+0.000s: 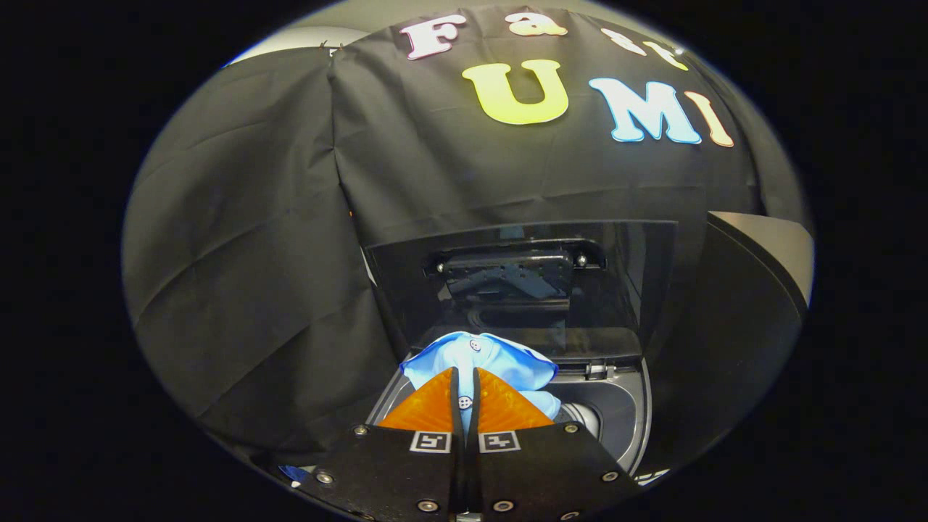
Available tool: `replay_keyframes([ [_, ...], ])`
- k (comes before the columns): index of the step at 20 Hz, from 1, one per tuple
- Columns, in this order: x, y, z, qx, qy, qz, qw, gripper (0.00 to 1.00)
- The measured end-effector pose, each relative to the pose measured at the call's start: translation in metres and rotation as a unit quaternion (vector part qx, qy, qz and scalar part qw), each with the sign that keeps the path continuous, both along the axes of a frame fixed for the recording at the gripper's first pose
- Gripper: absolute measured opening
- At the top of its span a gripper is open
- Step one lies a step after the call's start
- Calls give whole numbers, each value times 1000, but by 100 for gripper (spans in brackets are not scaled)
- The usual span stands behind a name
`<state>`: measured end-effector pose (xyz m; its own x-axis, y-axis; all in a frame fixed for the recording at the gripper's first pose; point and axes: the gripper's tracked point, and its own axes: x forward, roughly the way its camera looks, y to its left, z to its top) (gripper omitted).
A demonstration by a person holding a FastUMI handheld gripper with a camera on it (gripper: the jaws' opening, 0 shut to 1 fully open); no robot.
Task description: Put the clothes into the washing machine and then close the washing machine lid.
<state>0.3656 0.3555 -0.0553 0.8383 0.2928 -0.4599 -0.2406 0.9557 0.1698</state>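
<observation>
A light blue buttoned garment (493, 359) hangs bunched around my fingertips, over the open mouth of the washing machine (616, 406). My gripper (465, 373) is shut on the blue garment, a thin strip of its cloth with a button pinched between the two fingers. The machine's dark lid (529, 283) stands raised upright just beyond the garment, with a hinge bracket showing on its inner face. Part of the drum shows to the right of the garment, below the lid.
Black cloth walls hang close behind and to the left of the machine. A grey slanted panel (768, 246) rises to the right of the lid. The machine's grey rim curves around the opening on the right.
</observation>
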Motion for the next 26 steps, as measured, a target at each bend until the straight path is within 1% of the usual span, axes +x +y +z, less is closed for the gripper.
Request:
replay_keyframes([
  [6, 8, -3, -40, -17, 19, -34, 999, 0],
  [8, 8, 1, -49, -18, 24, -38, 999, 0],
  [12, 4, 5, -66, -20, 41, -46, 998, 3],
  [16, -3, 2, -81, -19, 63, -60, 996, 9],
  [18, -7, 4, -88, -21, 79, -63, 995, 18],
  [19, -8, 3, -87, -23, 78, -64, 995, 28],
  [20, -8, 5, -86, -20, 75, -59, 995, 33],
  [21, -10, 8, -87, -23, 75, -54, 995, 44],
  [24, -12, 4, -89, -45, 71, -53, 995, 88],
  [25, -15, 5, -88, -46, 68, -52, 995, 95],
  [26, -15, 6, -85, -45, 64, -51, 996, 95],
])
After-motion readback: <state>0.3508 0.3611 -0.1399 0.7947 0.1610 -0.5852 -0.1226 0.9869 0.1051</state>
